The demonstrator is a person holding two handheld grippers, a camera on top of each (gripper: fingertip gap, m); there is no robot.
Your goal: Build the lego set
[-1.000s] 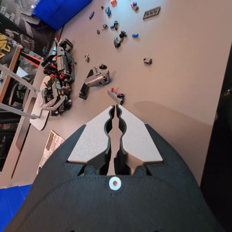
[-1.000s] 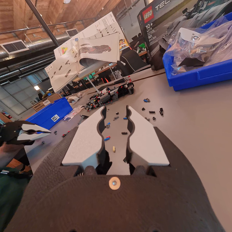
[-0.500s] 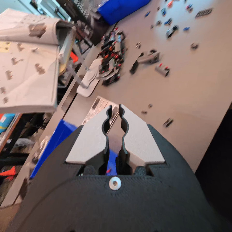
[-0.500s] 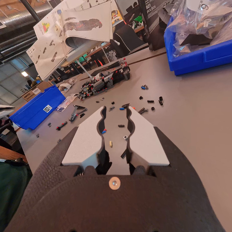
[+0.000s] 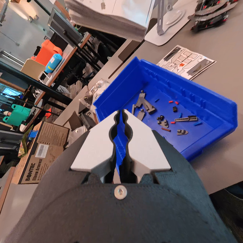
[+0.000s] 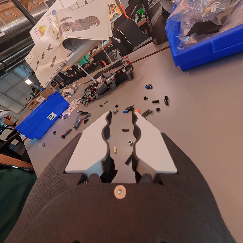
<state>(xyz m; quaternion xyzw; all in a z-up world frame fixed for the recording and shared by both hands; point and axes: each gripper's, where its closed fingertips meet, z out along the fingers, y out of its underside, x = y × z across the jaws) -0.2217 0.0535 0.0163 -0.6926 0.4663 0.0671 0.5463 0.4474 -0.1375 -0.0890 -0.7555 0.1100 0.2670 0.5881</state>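
Observation:
My left gripper (image 5: pixel 120 111) is shut and empty. It hovers over the near left rim of a blue bin (image 5: pixel 197 92) that holds several loose grey, black, red and blue Lego pieces (image 5: pixel 163 122). My right gripper (image 6: pixel 121 113) is open and empty, held above the grey table. A tan pin (image 6: pixel 114 149), a black pin (image 6: pixel 125 130) and a small grey piece (image 6: pixel 130 142) lie on the table between its fingers. The partly built grey and black car (image 6: pixel 109 82) stands farther back; it also shows in the left wrist view (image 5: pixel 213 13).
An open instruction booklet (image 6: pixel 73 30) sits on a stand behind the car. A sticker sheet (image 5: pixel 186 63) lies beside the bin. A second blue bin (image 6: pixel 210 43) with plastic bags stands at the back right. A grey sub-assembly (image 6: pixel 80 118) and scattered small parts (image 6: pixel 155 101) lie on the table. The grippers' ends are close to 70 cm from one another.
My left gripper has swung left, away from the loose parts on the table, and over the blue bin. My right gripper has tipped down a little and stays open.

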